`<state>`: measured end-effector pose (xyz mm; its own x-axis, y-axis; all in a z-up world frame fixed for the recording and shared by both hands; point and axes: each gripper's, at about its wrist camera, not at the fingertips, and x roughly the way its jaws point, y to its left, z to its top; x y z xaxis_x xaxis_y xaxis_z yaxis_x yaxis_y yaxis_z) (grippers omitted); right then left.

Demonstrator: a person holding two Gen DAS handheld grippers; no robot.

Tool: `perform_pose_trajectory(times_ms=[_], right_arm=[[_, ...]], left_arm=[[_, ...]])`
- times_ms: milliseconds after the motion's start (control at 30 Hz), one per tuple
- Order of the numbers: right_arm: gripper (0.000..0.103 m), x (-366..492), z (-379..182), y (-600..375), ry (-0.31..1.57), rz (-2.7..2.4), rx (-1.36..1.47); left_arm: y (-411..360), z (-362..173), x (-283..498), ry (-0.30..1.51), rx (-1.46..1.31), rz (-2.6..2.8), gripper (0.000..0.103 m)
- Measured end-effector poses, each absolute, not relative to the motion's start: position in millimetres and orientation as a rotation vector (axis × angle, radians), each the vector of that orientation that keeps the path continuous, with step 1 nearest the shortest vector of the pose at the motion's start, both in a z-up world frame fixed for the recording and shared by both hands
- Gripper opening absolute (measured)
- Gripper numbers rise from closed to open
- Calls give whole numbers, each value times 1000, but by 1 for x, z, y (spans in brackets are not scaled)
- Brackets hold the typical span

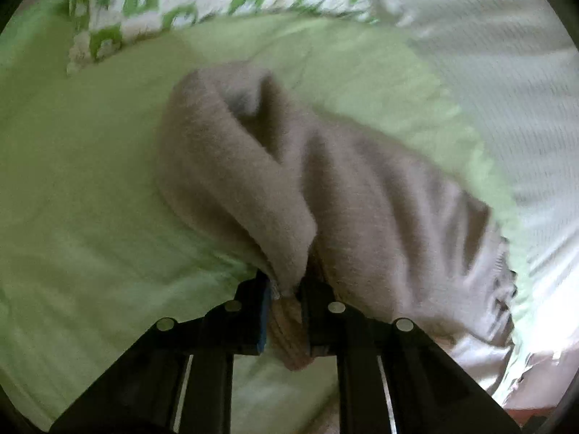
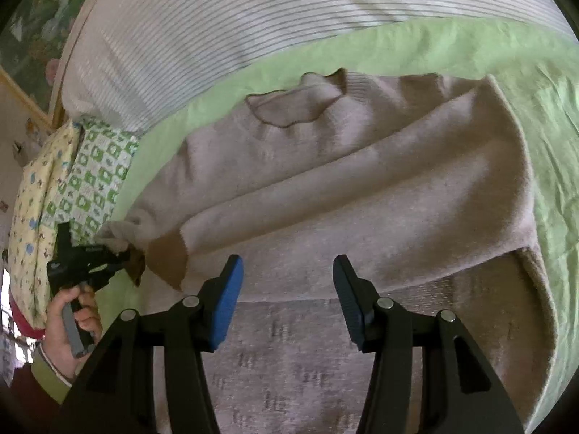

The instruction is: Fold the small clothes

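A small beige knitted sweater lies on a light green sheet. One sleeve is folded across its body, with a brown cuff at its end. My left gripper is shut on the other sleeve's cuff and holds it lifted above the sheet; the sleeve drapes away from it. In the right wrist view the left gripper shows at the left, held by a hand. My right gripper is open and empty, hovering over the sweater's lower part.
A green-and-white patterned cloth and a yellow printed pillow lie by the sheet's edge. A white striped blanket borders the green sheet.
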<state>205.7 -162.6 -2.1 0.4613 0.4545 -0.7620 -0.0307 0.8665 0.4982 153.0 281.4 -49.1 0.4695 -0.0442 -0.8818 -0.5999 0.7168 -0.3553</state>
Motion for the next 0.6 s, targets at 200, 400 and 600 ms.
perform_pose_trajectory(times_ms=[200, 400, 600], right_arm=[[53, 205, 6, -188, 1021, 263, 480], [53, 195, 15, -221, 986, 199, 530], [53, 182, 15, -258, 979, 127, 574]], left_arm=[[196, 32, 154, 908, -628, 107, 12], [57, 79, 192, 910, -536, -253, 15], [-62, 41, 222, 1076, -380, -420, 48]])
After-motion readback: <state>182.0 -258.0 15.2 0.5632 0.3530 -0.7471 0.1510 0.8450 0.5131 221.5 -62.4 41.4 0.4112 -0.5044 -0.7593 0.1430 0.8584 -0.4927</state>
